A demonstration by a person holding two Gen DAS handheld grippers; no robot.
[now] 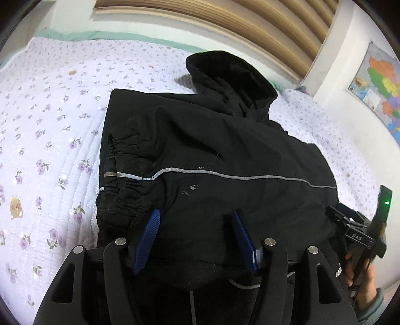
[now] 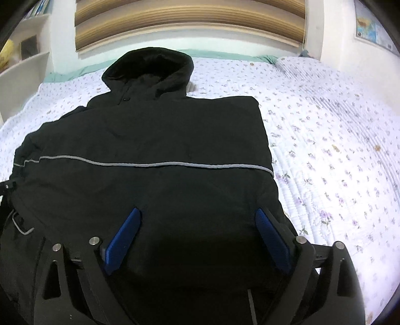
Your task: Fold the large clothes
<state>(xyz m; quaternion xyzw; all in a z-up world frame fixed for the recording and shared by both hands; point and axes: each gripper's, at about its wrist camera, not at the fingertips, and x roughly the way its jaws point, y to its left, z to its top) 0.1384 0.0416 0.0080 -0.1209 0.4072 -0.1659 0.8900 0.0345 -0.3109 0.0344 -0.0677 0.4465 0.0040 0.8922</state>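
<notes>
Left gripper (image 1: 196, 216) and right gripper (image 2: 197, 215), jaws spread wide and holding nothing, poised above the near hem of a black hooded jacket (image 2: 150, 140) lying flat on a floral quilt (image 2: 337, 150), hood (image 2: 150, 67) toward the wooden headboard (image 2: 190, 22).

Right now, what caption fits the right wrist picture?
Open right tongs hover over a black hooded jacket on a flowery bedspread.

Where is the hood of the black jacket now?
In both views the hood lies at the jacket's far end, on the floral bedspread, toward the headboard wall.
</notes>
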